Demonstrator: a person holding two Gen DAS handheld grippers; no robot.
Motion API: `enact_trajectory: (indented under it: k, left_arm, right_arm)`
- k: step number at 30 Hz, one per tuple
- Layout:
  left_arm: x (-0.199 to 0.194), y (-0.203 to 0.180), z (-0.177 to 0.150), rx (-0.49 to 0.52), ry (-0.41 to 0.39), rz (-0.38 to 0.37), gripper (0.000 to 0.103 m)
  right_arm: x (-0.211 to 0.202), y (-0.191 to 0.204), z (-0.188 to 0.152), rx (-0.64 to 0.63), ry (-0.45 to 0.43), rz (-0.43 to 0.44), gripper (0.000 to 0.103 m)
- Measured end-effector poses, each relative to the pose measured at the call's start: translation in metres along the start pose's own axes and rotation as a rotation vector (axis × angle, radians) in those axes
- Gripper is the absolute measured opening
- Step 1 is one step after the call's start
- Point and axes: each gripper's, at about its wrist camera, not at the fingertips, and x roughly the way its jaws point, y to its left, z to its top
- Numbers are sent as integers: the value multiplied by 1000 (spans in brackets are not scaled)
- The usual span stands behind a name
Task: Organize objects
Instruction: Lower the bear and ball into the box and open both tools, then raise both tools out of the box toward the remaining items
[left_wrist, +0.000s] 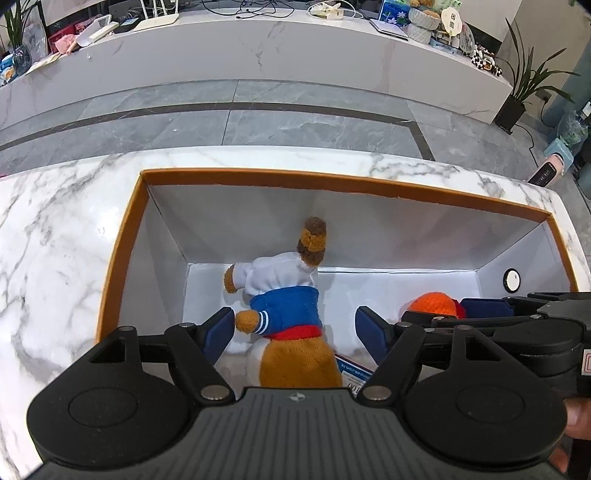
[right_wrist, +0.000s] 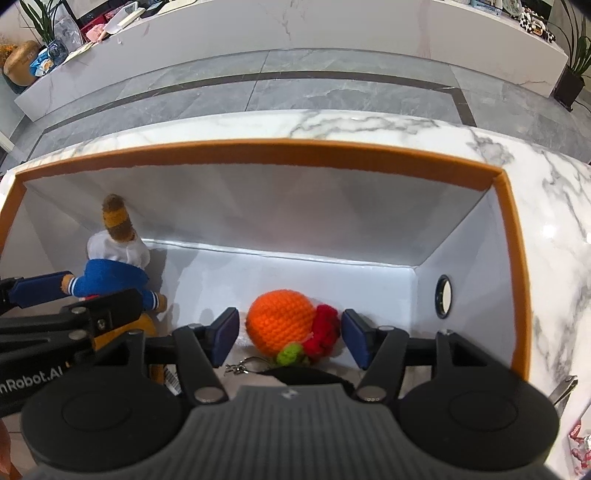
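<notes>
Left hand-held gripper (left_wrist: 295, 328) spread wide around the plush bear (left_wrist: 291, 306) inside the orange-rimmed box (left_wrist: 332, 182), not pinching. Right hand-held gripper (right_wrist: 290, 338) equally spread, flanking the crocheted orange (right_wrist: 282, 319); bare white floor lies toward the far wall.

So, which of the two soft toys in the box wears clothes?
The brown plush animal, on the left side of the box, wears a white and blue shirt. The orange crocheted ball has none.

Both wrist cameras look down, close, into box (left_wrist: 332, 186).
</notes>
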Motion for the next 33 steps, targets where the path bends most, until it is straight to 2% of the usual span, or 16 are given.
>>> enact_trajectory:
  k: [11,19,23,26,29,33]
  left_arm:
    - [-41,2,0,7,-64,-42,88]
    - [-98,-9,-14,68,-130,-32,88]
    - [-127,-14,-31,110,-143,-38,88]
    - [-151,-11,-48,105,-168,-35,89]
    - [-168,-6,-77,95,-199,-34,89]
    - [-176,2,-120,85,-188,-13,89]
  right_arm:
    - [-42,7,-10,-14,-69,11,68]
    - [-99,17,-39,-34,-144,29,70]
    - [-127,24,-61,-50,-171,35,74]
    - [-151,27,-84,-53,-200,66,77]
    - [-170,30,-111,-67,-226,85,81]
    - [-188,37,-153,-81,-264,102,82]
